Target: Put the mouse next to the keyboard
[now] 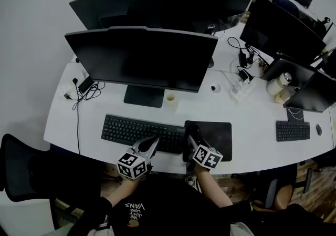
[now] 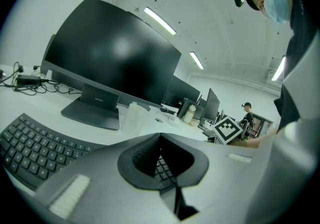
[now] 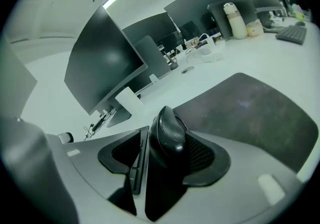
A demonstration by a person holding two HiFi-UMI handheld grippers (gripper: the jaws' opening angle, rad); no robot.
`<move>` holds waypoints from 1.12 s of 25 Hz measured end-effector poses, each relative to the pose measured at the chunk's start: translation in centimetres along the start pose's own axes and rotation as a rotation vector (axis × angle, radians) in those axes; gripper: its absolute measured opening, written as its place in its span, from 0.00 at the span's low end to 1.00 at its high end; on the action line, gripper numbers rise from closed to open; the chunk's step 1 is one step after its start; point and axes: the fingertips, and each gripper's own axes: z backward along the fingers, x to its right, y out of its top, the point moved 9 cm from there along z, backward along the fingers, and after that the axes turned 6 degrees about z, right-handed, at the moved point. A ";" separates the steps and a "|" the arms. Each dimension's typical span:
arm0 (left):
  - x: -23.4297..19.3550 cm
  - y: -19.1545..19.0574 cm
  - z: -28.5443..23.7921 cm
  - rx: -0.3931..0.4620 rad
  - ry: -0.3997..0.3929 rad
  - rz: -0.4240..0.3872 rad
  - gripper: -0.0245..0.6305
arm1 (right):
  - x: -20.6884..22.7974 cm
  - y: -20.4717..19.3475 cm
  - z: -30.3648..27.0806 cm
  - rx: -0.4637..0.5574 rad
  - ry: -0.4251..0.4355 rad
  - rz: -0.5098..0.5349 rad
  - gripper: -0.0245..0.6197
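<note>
Now mouse sits between right tongs.

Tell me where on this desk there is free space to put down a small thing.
The mouse pad is bare right of the mouse. The desk strip between the keyboard and the monitor stand is free, and so is the stretch right of the pad. Crowded: cables at the left, the cup beside the stand.

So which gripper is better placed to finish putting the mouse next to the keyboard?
Right. The mouse stands between the right gripper's parted jaws, at the mouse pad's edge beside the keyboard. The left gripper is shut and empty over the keyboard, away from the mouse.
</note>
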 end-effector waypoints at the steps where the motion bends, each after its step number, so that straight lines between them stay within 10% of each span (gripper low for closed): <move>1: 0.0 0.0 0.0 0.000 0.000 0.000 0.04 | -0.1 0.1 0.1 -0.006 -0.005 0.039 0.46; 9: 0.7 -0.2 0.0 0.003 -0.006 0.000 0.04 | -0.8 0.5 0.6 -0.089 -0.074 0.332 0.50; 28: 2.7 -1.2 1.0 0.046 0.045 0.014 0.04 | -0.5 1.4 2.4 -0.065 0.012 0.407 0.54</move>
